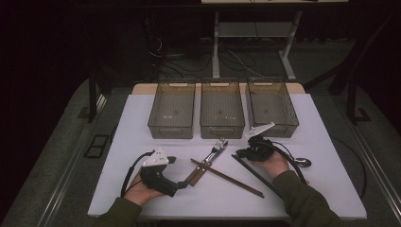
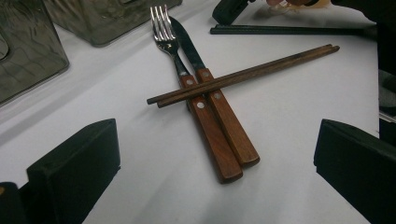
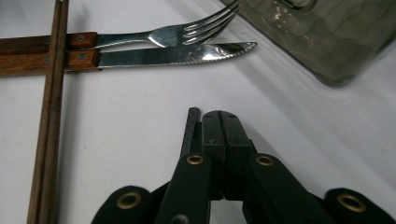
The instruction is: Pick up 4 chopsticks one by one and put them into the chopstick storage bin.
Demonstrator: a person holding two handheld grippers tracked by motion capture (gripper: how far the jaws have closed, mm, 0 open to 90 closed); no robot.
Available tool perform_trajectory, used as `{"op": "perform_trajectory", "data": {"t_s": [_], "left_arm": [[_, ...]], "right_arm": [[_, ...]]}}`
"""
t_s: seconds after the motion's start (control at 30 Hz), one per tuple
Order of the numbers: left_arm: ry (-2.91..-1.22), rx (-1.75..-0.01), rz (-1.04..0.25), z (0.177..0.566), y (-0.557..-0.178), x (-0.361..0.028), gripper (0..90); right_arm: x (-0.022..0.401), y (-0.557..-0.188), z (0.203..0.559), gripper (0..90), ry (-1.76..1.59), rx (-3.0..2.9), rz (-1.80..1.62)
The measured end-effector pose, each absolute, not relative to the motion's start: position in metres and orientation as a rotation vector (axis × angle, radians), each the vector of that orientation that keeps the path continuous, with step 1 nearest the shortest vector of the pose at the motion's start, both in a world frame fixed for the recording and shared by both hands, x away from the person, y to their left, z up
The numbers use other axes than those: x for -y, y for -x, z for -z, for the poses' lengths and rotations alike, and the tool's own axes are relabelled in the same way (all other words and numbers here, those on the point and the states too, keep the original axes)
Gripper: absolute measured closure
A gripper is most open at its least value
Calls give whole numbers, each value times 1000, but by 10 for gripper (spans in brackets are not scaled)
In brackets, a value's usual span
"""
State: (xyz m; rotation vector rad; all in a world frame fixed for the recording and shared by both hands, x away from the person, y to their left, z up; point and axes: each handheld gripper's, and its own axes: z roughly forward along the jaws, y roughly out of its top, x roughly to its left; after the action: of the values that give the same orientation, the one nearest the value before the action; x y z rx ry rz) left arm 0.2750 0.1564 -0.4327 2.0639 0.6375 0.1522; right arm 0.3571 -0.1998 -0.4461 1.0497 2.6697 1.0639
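A fork (image 1: 218, 144) (image 2: 161, 25) (image 3: 187, 33) and a knife (image 1: 211, 155) (image 2: 187, 44) (image 3: 177, 53) with wooden handles lie side by side mid-table. Brown chopsticks (image 1: 231, 177) (image 2: 252, 72) (image 3: 49, 116) lie across their handles. My left gripper (image 1: 179, 171) (image 2: 215, 168) is open, with the handle ends just ahead between its jaws, untouched. My right gripper (image 1: 239, 153) (image 3: 219, 116) is shut, tip low over the table. Black chopsticks (image 1: 250, 171) (image 2: 289, 30) (image 3: 190, 128) lie flat on the table, one end beside its left finger.
Three clear bins (image 1: 171, 131) (image 1: 222, 131) (image 1: 283, 128) stand in a row at the back of the white table (image 1: 142, 118). A spoon (image 1: 302, 162) lies to the right of my right hand. Cables trail from both grippers.
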Motion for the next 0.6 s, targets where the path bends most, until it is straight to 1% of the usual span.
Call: {"op": "perform_trajectory", "data": {"t_s": [0.6], "left_arm": [[-2067,-638,-148,433,-275,-156,0]], "right_arm": [[180,-349,445,899,-959,-2739,-1072]]}}
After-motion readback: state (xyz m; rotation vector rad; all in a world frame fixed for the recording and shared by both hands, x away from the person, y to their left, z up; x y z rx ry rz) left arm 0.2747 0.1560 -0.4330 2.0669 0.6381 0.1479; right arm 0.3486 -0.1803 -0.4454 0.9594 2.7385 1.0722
